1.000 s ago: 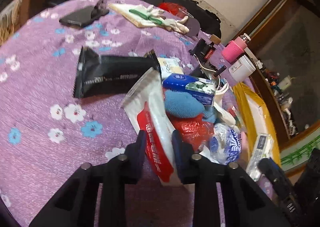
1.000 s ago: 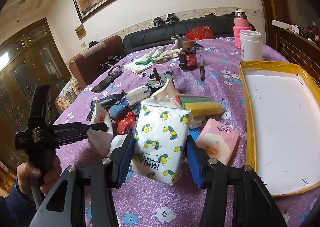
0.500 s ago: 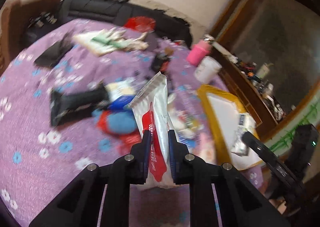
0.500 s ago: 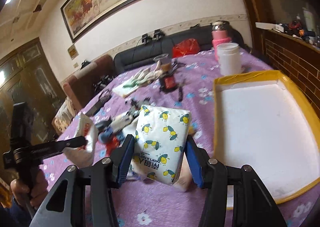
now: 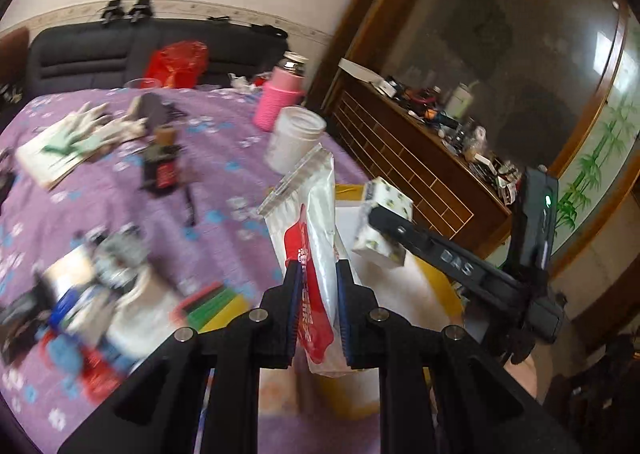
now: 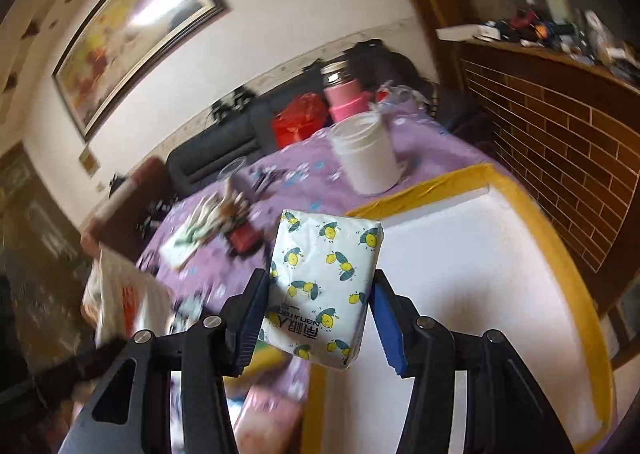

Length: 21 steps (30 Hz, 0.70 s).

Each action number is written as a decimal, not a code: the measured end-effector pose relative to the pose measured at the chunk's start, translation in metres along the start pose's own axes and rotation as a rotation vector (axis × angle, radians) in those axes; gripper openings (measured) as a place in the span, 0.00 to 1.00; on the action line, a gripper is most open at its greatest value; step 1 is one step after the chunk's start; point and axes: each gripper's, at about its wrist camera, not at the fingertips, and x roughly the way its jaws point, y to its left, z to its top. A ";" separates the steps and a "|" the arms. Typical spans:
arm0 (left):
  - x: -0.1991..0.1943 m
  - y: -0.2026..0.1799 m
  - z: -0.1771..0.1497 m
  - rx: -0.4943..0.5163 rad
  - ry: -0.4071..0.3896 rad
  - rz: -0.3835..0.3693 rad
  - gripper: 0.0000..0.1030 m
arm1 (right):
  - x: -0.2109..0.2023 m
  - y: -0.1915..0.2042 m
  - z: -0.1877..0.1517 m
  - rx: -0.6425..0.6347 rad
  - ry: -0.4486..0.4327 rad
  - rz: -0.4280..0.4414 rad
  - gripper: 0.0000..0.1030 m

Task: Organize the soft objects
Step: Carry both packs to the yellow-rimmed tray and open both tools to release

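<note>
My left gripper (image 5: 319,288) is shut on a white and red tissue pack (image 5: 310,230), held upright in the air above the table's right side. My right gripper (image 6: 320,294) is shut on a white tissue pack with a yellow and blue bee print (image 6: 322,282), held over the near left edge of the yellow-rimmed white tray (image 6: 552,246). In the left wrist view the bee-print pack (image 5: 382,228) and the right gripper sit to the right, over the tray (image 5: 400,274). The left pack shows blurred at the left of the right wrist view (image 6: 120,294).
On the purple floral tablecloth (image 5: 224,158) stand a white jar (image 5: 294,138), a pink bottle (image 5: 280,102), a small dark bottle (image 5: 162,158) and gloves on a board (image 5: 76,138). A blurred pile of packs and sponges (image 5: 100,294) lies at left. A pink pack (image 6: 268,414) lies below the right gripper.
Both grippers have lifted their tissue packs off the pile and swung right, toward the yellow-rimmed tray. The bee-print pack now hangs over the tray's edge.
</note>
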 end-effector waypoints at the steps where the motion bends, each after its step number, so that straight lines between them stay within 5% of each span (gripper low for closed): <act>1: 0.009 -0.005 0.004 0.003 0.008 -0.006 0.16 | 0.004 -0.007 0.009 0.015 -0.002 -0.003 0.53; 12: 0.153 -0.022 0.029 0.022 0.151 0.031 0.16 | 0.070 -0.075 0.030 0.107 0.108 -0.123 0.53; 21: 0.191 -0.006 0.020 -0.013 0.208 0.079 0.20 | 0.083 -0.086 0.024 0.126 0.151 -0.160 0.56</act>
